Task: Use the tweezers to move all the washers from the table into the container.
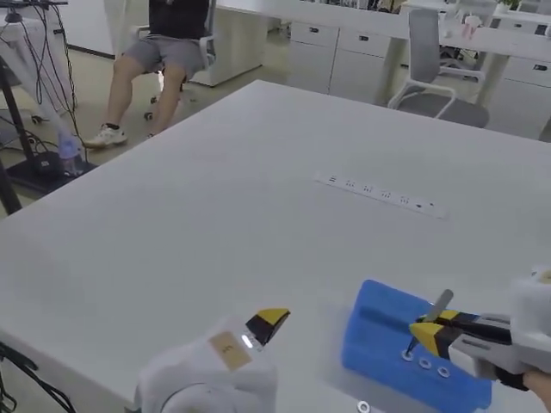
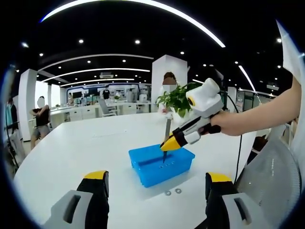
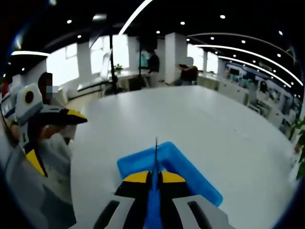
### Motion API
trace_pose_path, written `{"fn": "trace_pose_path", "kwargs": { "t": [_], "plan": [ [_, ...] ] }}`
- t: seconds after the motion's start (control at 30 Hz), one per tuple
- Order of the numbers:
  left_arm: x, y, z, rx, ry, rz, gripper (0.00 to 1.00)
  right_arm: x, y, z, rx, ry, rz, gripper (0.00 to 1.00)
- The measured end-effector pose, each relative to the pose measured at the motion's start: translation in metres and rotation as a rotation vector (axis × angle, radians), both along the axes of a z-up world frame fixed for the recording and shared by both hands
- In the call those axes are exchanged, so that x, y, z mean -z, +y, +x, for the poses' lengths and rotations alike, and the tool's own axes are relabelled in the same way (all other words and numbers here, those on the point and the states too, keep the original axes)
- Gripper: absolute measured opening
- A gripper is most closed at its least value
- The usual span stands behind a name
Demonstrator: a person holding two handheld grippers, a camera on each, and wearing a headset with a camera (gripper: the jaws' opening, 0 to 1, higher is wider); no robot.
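White table (image 1: 258, 215) is carrying a blue container (image 1: 366, 344) near its right near edge. Right gripper (image 1: 424, 331) is hanging over the container, jaws pinching the tweezers (image 1: 440, 302), whose tip is pointing down inside it, while left gripper (image 2: 157, 177) is hovering left of the container with jaws spread wide, gripping nothing. Three washers (image 1: 424, 362) are lying inside the container, and two loose washers (image 2: 167, 193) are sitting on the table just beside its near wall.
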State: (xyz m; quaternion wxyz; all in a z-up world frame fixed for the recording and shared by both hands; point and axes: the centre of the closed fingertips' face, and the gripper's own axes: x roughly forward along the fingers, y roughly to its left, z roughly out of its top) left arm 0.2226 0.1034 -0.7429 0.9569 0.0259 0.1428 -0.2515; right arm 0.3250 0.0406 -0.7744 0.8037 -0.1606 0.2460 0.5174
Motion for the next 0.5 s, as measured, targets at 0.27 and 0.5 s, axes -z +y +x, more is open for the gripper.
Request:
{"fn": "trace_pose_path", "kwargs": {
  "t": [0.27,0.5],
  "plan": [
    [0.001,-0.001,-0.001,0.005,0.0,0.002,0.85,-0.025,0.001,-0.025,-0.039,-0.03,0.043,0.04],
    [0.0,-0.002,-0.001,0.007,0.001,0.004,0.85,-0.025,0.004,-0.047,-0.055,0.031,0.081,0.04]
  ]
}}
